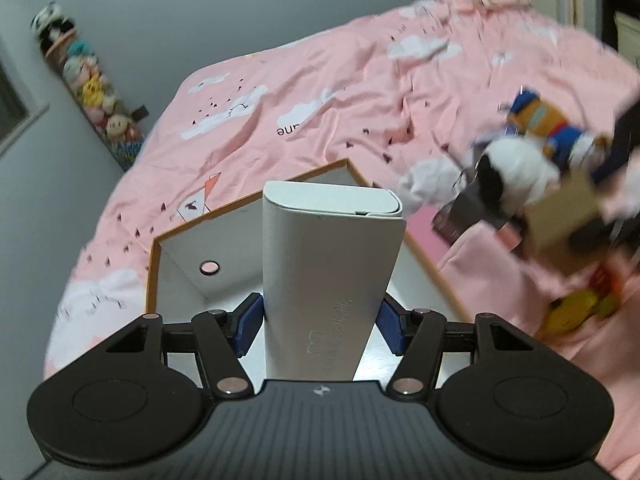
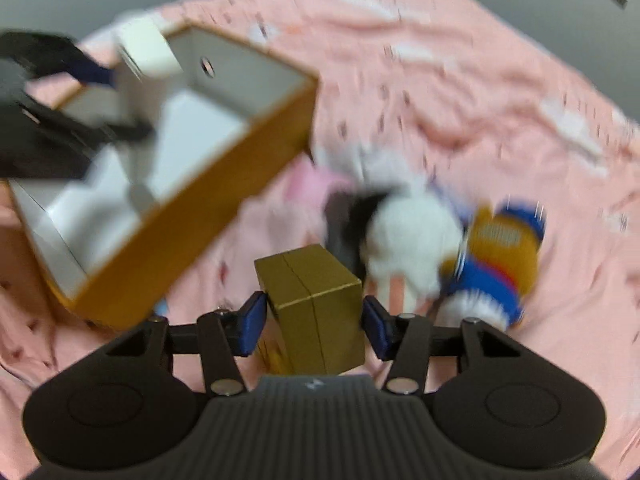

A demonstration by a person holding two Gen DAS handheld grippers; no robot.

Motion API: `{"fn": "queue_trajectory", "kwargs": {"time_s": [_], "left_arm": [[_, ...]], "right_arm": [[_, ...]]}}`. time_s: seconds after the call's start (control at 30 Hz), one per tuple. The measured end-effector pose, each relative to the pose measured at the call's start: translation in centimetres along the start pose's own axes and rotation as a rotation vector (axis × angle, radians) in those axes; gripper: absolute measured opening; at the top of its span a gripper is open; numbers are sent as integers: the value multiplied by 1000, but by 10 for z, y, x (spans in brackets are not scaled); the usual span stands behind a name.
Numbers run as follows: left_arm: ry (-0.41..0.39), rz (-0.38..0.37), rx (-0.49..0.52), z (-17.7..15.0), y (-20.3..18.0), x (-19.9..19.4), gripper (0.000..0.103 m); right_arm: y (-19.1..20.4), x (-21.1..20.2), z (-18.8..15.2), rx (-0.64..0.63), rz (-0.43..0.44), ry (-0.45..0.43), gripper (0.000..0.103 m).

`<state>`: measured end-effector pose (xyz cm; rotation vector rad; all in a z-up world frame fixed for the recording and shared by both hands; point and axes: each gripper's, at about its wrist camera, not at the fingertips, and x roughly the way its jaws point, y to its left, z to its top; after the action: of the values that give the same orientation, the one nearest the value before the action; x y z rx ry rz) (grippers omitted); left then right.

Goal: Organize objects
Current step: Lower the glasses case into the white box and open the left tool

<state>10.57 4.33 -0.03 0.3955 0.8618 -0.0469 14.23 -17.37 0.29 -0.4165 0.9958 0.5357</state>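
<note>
Left gripper (image 1: 320,322) fingers clamp a white carton (image 1: 328,272) with illegible embossed lettering; right gripper (image 2: 314,326) fingers clamp an unmarked gold box (image 2: 316,308); bedspread (image 1: 320,92) at centre reads "une" upside down.

pink bedspread (image 1: 320,92) beyond the open box (image 1: 154,276) lies bare; plush toys (image 2: 416,236) crowd its side.

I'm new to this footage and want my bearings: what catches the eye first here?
The left tool grips a tall white carton over an open orange-edged box on the pink cloud-print bedspread. In the right wrist view, the right tool has a gold box between its pads. Beside it lie a black-and-white plush and a blue-and-orange plush, both blurred.
</note>
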Motion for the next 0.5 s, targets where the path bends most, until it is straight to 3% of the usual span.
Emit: {"fn": "queue_trajectory", "kwargs": {"time_s": [0.27,0.4,0.5], "left_arm": [[18,101,279,-10,-22,28,70],[25,163,420,-13,-31,43,70],[48,168,523,-14,-33,56,70]], "right_arm": [[15,-21,63,-116,-73,-147,54],[14,-20,91,-89,-102,-184,54],[10,-15,107,-38,-89,-196,54]]}}
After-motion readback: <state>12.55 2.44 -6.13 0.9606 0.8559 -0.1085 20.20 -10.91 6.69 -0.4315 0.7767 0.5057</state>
